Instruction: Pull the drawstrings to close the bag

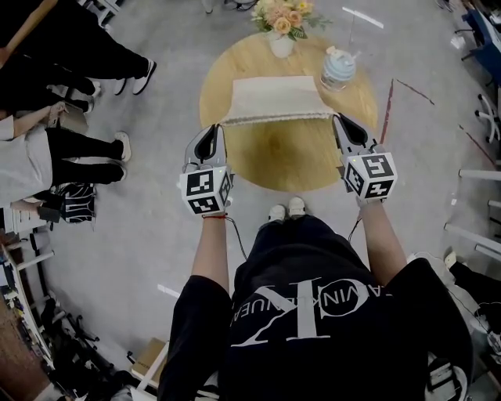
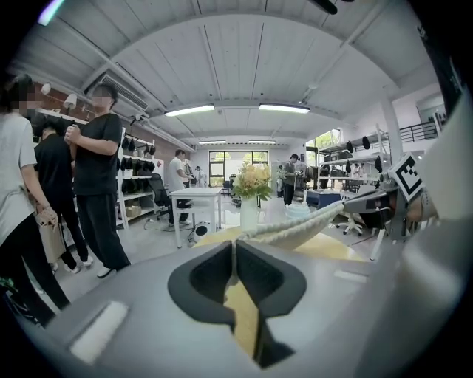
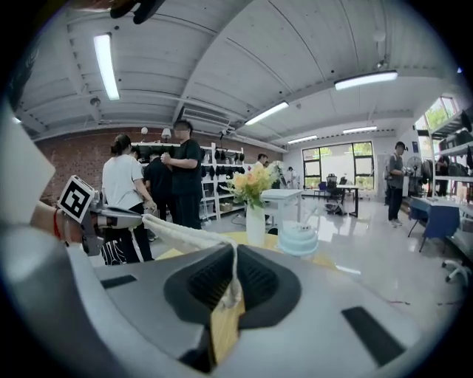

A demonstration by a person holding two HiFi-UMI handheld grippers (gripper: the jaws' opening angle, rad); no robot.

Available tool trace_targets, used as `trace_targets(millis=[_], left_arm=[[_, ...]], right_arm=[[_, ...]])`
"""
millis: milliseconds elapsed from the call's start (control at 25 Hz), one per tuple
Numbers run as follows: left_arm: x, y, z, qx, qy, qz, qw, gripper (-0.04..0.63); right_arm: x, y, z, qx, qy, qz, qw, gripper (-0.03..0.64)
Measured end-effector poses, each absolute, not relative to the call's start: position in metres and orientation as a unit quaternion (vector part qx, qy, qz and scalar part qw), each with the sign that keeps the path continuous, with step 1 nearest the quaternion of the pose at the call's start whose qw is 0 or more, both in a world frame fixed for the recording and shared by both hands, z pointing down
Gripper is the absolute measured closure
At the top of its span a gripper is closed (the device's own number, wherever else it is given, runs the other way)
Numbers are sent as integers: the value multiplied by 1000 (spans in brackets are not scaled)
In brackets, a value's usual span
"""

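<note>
A beige drawstring bag [image 1: 275, 98] lies flat on the round wooden table [image 1: 290, 160], its gathered mouth along the near edge. My left gripper [image 1: 221, 127] is at the mouth's left end and my right gripper [image 1: 337, 119] at its right end. In the left gripper view the jaws [image 2: 234, 247] are shut on a thin pale drawstring, and the ruffled bag mouth [image 2: 295, 229] runs off to the right. In the right gripper view the jaws [image 3: 233, 255] pinch a drawstring too, with the bag mouth [image 3: 185, 230] stretched left toward the other gripper [image 3: 111, 218].
A white vase of flowers [image 1: 282, 19] stands at the table's far edge, and a pale blue and white tiered cake-like thing [image 1: 338, 69] sits at the far right beside the bag. People [image 1: 70, 63] stand left of the table. Shelves and desks line the room.
</note>
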State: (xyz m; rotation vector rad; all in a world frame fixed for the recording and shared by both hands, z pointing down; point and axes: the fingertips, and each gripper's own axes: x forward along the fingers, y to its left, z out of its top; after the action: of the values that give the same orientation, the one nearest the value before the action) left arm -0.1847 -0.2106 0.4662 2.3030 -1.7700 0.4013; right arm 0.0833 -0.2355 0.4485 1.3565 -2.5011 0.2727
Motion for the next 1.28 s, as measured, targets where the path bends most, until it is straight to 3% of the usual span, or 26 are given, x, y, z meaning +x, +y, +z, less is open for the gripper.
trace_targets(millis=[1280], left_arm=[[-193, -211, 437, 807, -570, 106, 111, 571]], right_arm=[[85, -244, 428, 484, -858, 47, 166, 592]])
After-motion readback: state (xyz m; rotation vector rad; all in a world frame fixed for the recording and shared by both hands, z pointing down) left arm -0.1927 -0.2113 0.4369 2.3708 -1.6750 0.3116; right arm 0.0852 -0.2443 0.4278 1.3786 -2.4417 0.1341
